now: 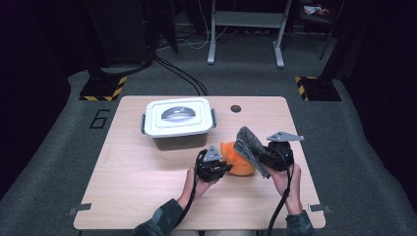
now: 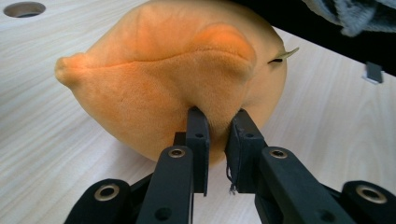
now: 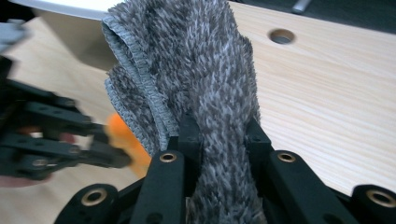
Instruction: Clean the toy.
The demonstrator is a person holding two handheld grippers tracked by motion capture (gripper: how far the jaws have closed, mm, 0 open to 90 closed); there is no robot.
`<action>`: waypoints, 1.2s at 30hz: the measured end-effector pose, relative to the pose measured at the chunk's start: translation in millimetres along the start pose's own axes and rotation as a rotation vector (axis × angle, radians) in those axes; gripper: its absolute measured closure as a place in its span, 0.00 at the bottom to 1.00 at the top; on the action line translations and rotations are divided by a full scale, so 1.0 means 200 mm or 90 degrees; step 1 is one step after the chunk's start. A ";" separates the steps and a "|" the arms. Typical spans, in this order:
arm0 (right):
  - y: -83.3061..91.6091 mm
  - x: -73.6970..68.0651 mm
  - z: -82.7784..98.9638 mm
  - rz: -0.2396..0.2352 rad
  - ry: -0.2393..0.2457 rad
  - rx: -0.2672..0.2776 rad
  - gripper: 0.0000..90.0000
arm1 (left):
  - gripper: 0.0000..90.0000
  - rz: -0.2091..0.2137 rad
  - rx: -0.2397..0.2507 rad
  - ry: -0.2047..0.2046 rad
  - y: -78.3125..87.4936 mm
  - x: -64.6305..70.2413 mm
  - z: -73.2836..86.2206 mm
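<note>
An orange plush toy [image 1: 239, 164] [image 2: 177, 79] lies on the wooden table [image 1: 137, 182], right of the middle. My left gripper [image 1: 225, 165] [image 2: 218, 116] comes at it from the left, and its jaws pinch a fold of the plush near its lower edge. My right gripper [image 1: 261, 157] [image 3: 219, 123] is shut on a grey fuzzy cloth [image 1: 248, 142] [image 3: 205, 60], which hangs folded just above and to the right of the toy. In the right gripper view the toy [image 3: 122, 135] shows as an orange blur behind the cloth.
A grey box with a white clip-on lid [image 1: 178, 118] stands at the back middle of the table. A round cable hole [image 1: 236, 108] [image 3: 282, 36] sits to its right. Bare wood lies to the left and along the front edge.
</note>
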State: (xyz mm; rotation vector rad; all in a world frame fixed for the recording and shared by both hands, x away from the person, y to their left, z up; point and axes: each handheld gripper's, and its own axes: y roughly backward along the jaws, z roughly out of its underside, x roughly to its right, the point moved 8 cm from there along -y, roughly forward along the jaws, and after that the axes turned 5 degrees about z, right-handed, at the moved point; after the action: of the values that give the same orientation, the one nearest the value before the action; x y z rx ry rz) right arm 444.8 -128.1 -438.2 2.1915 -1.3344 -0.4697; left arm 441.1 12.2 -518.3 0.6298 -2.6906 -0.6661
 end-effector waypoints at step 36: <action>-0.17 0.16 0.20 0.092 -0.011 -0.068 0.83 | 0.88 -0.019 -0.008 0.021 -0.01 -0.02 0.02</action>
State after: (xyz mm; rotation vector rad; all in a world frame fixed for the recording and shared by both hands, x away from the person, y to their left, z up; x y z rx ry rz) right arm 463.0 -154.0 -491.3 1.9934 -1.4313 -0.4947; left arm 443.3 14.7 -524.0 0.6733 -2.6494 -0.6744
